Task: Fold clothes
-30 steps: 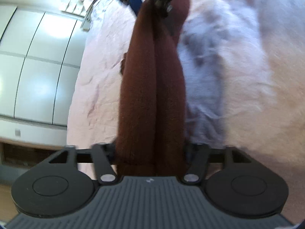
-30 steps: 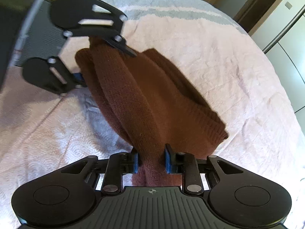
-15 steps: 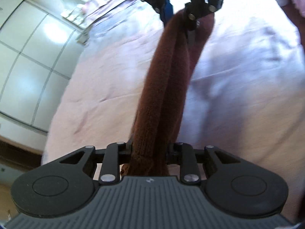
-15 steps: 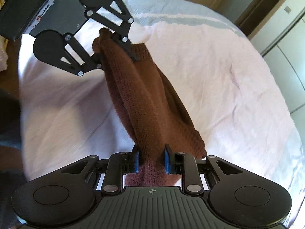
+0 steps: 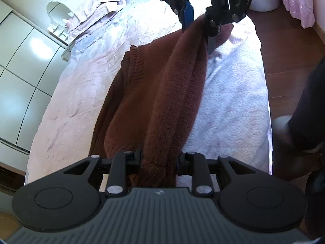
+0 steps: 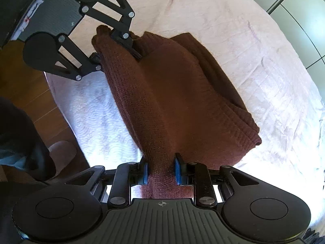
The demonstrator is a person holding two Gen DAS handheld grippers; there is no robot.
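Left wrist view, left tool (image 5: 159, 159) clamped on sweater (image 5: 162, 93), pads hidden by knit, right tool (image 6: 161, 171) gripping too, top cropped.

The sweater (image 5: 162, 93) hides the left gripper's (image 5: 159, 160) pads. At twelve o'clock in the left view, the right gripper (image 5: 200, 22) runs off the edge. At three o'clock, a person's dark leg (image 5: 304, 109) is blurred and cropped.

A sunlit bed (image 5: 233, 93) in pale quilted cover stands between white wardrobe doors (image 5: 22, 85) and wooden floor (image 5: 284, 46).
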